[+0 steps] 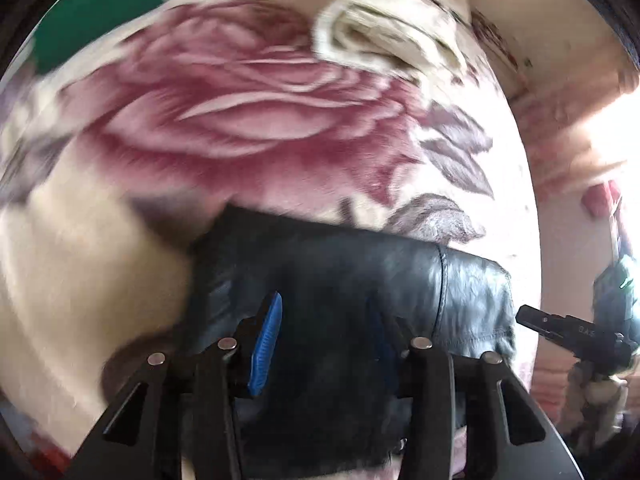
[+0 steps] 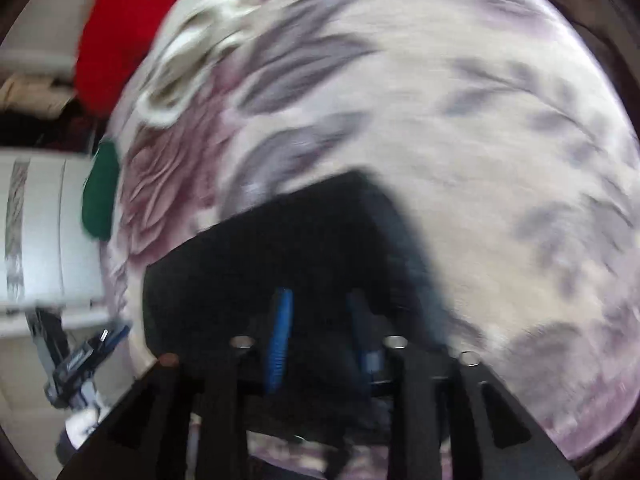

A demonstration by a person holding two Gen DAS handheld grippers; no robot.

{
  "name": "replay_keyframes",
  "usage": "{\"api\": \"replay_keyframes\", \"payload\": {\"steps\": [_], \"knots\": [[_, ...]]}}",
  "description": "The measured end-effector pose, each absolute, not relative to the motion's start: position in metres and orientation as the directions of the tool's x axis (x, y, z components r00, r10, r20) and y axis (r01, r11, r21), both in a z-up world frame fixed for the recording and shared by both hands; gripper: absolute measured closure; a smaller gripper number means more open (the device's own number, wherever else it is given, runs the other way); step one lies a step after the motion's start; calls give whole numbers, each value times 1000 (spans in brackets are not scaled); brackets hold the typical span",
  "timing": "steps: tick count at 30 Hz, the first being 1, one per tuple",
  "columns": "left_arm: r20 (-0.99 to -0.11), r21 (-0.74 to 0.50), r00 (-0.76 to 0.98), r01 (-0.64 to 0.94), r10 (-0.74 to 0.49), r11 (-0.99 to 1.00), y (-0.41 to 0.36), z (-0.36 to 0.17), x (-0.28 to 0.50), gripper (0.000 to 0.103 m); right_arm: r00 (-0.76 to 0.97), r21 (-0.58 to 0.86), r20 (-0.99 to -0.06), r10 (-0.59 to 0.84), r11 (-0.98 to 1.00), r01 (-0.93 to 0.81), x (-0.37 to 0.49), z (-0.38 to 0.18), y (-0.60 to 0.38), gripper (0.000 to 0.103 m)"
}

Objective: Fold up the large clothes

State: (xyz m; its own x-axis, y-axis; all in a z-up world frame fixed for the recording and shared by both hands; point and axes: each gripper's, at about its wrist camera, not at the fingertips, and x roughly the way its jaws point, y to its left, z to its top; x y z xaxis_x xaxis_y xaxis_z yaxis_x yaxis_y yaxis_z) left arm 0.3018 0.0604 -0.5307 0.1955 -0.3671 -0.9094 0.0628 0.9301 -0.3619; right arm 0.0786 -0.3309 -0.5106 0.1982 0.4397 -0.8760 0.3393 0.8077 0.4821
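A black leather garment (image 1: 340, 264) lies folded on a floral blanket (image 1: 240, 120). My left gripper (image 1: 324, 340) hovers just over it, its blue pads (image 1: 266, 344) standing apart with only the leather below them. At the right edge of the left wrist view the right gripper (image 1: 560, 328) shows beside the garment's end. In the blurred right wrist view the same garment (image 2: 300, 240) is a dark block under my right gripper (image 2: 320, 340). Its pads (image 2: 280, 340) are apart, and I see no cloth pinched between them. The left gripper (image 2: 92, 348) appears at lower left.
A folded cream cloth (image 1: 380, 36) rests further up the blanket (image 2: 480, 160). A green cloth (image 1: 96, 12) and a red one (image 2: 120, 40) lie at the blanket's far edge. White furniture (image 2: 40, 232) stands beyond the bed's left side.
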Motion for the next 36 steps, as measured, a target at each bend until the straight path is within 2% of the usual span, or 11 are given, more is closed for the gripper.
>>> {"api": "replay_keyframes", "payload": {"steps": [2,8,13,17,24,27,28,29,31,32,36], "knots": [[-921,-374,100,56,-377,926,29,-569,318,79,142,462,-887,440,845,269,110,-526,-294,87],[-914,-404,42,17,-404,915,26,-630,341,83,-86,306,-939,332,925,227,159,-599,-239,93],[-923,-384,27,-6,-383,923,32,-606,342,91,-183,292,-915,359,904,311,179,-616,-246,97],[-908,-406,90,63,-410,912,7,-560,327,92,-80,360,-919,387,902,238,170,-559,-244,96],[-916,-399,16,52,-400,916,-7,-607,331,92,-73,477,-845,530,808,346,141,-610,-255,103],[-936,-347,32,87,-351,934,-1,-571,325,92,41,596,-756,653,662,454,123,-588,-297,78],[-945,-320,44,101,-325,942,0,-562,320,90,111,599,-774,623,664,449,110,-569,-318,50],[-952,-296,47,109,-302,949,0,-555,315,85,159,597,-786,597,667,446,97,-558,-334,25],[-954,-291,37,117,-297,950,-4,-552,305,42,214,602,-788,577,649,465,66,-551,-365,19],[-953,-297,22,121,-302,947,-11,-558,300,0,214,606,-782,585,634,481,56,-557,-376,19],[-961,-277,-52,152,-273,949,-36,-590,284,0,178,624,-751,636,596,505,33,-605,-388,6]]}}
